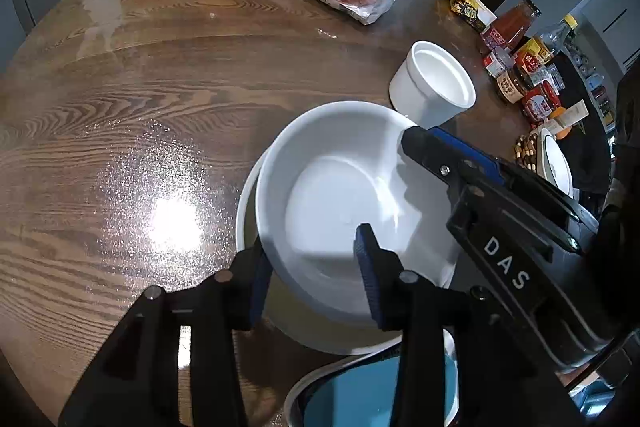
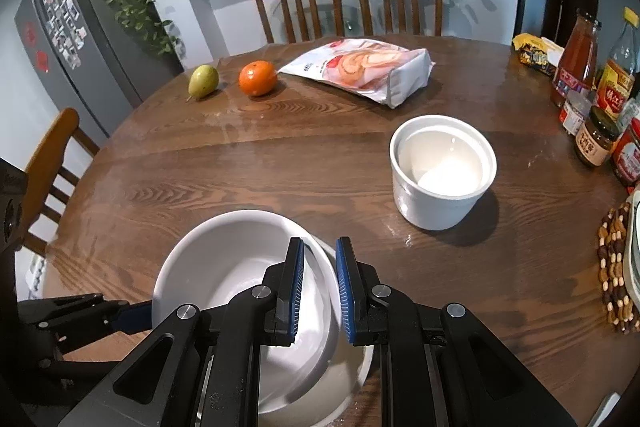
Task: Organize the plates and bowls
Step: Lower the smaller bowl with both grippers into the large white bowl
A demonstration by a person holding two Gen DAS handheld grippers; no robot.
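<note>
A wide white bowl (image 1: 340,199) (image 2: 224,267) sits tilted inside a larger white dish (image 1: 246,203) (image 2: 360,371) on the round wooden table. My left gripper (image 1: 312,279) straddles the bowl's near rim, one blue pad outside and one inside, with a gap showing. My right gripper (image 2: 320,287) straddles the opposite rim, pads close to the wall; it shows in the left wrist view (image 1: 432,143). A deep white pot (image 1: 434,87) (image 2: 442,169) stands apart to the right. A blue-lined bowl (image 1: 360,387) lies under the left gripper.
A pear (image 2: 203,81), an orange (image 2: 258,78) and a snack bag (image 2: 368,67) lie at the far side. Bottles and jars (image 2: 596,95) line the right edge beside a beaded trivet (image 2: 614,271). Chairs (image 2: 344,3) stand behind the table.
</note>
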